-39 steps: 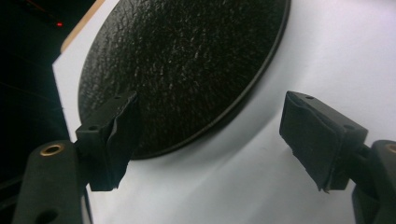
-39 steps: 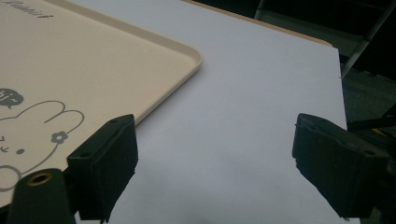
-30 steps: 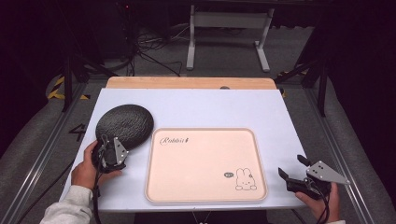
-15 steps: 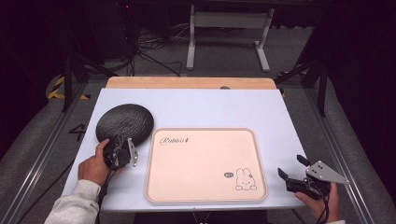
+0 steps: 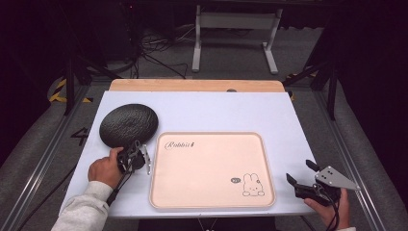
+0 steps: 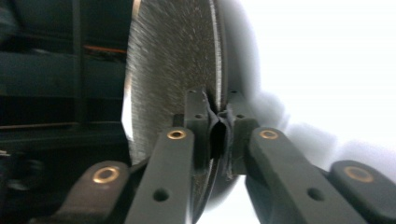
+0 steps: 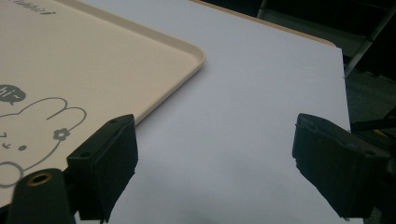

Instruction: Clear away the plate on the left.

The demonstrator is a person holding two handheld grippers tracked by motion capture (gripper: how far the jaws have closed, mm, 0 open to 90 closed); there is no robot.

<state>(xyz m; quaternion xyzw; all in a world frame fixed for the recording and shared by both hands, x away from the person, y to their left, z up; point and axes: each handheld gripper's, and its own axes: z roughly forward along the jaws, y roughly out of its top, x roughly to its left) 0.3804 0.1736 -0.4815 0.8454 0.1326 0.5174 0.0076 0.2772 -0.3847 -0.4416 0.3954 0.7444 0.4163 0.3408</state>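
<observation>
pinching the black plate [image 5: 128, 125] rim, left gripper [image 5: 135, 158] just closed, right gripper [image 5: 301, 178] spread beside pink tray [image 5: 211, 207]

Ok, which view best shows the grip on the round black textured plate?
Left gripper view: the left hand-held gripper pinches the round black textured plate at its rim. High view shows the whole plate; right gripper view doesn't help.

A table [image 5: 216, 108] with a pale lavender-white top and a wooden strip along its far edge. A pink rectangular tray [image 5: 211, 171] printed with a rabbit lies near the front edge, around six o'clock. A round black textured plate [image 5: 128, 124] lies at about nine o'clock, just beside the tray's far-left corner.
</observation>
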